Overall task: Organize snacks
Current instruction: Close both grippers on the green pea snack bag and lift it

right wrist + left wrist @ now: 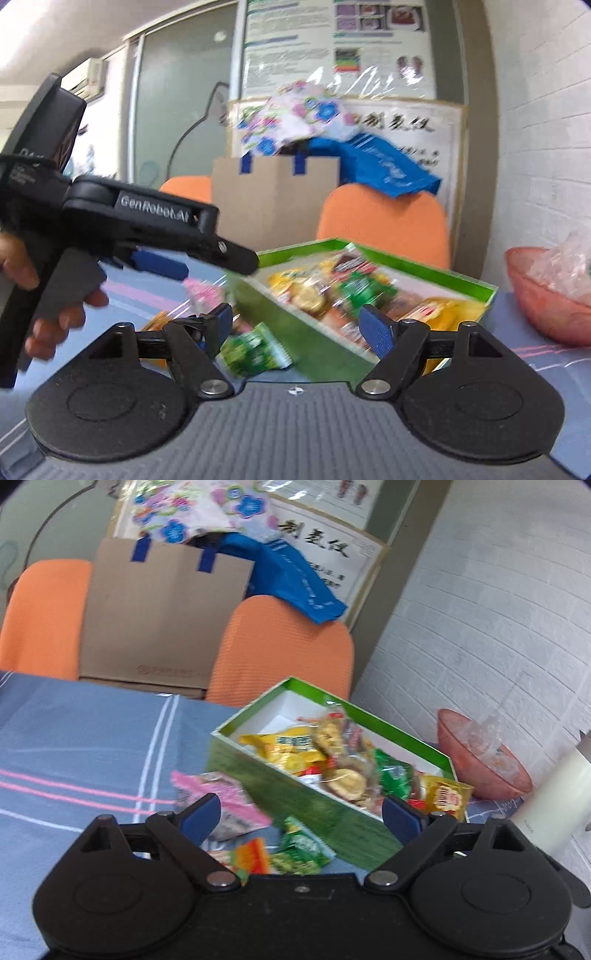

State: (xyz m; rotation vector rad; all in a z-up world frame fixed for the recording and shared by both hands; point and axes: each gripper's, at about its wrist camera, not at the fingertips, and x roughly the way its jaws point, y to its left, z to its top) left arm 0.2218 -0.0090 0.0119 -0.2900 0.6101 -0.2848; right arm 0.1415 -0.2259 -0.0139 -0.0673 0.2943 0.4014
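The table (74,720) was covered by a blue-grey cloth with pink and white stripes. Behind it stood two orange chairs (280,646) with a ribbed weave; a flat cardboard box (162,616) with blue tape strips leaned between them, and a blue bag (295,579) and a flowered cloth (192,509) lay on top. A white embossed brick-pattern wall (480,627) closed the right side.

The green box (295,794), rectangular with white inner walls and no lid, sat on the table toward the wall. It held a heap of glossy snack packets (332,760): yellow, green, red, and clear ones showing round biscuits. A yellow packet (447,794) lay over its near corner. Just beside the box on the wall side stood a translucent pink bowl (484,768) holding crumpled clear plastic, and near it a white cylinder (554,797).

Loose packets lay on the cloth against the box's near side: a pink packet (225,797), a green packet (306,849) and an orange packet (251,856), all blurred.

The left gripper (301,812) hung over these loose packets with its blue-padded jaws spread fully and nothing between them. In the right wrist view a hand (44,295) held its handle. The right gripper (301,328) was likewise spread fully and empty, with the green packet and the box's near wall between and beyond its fingers.
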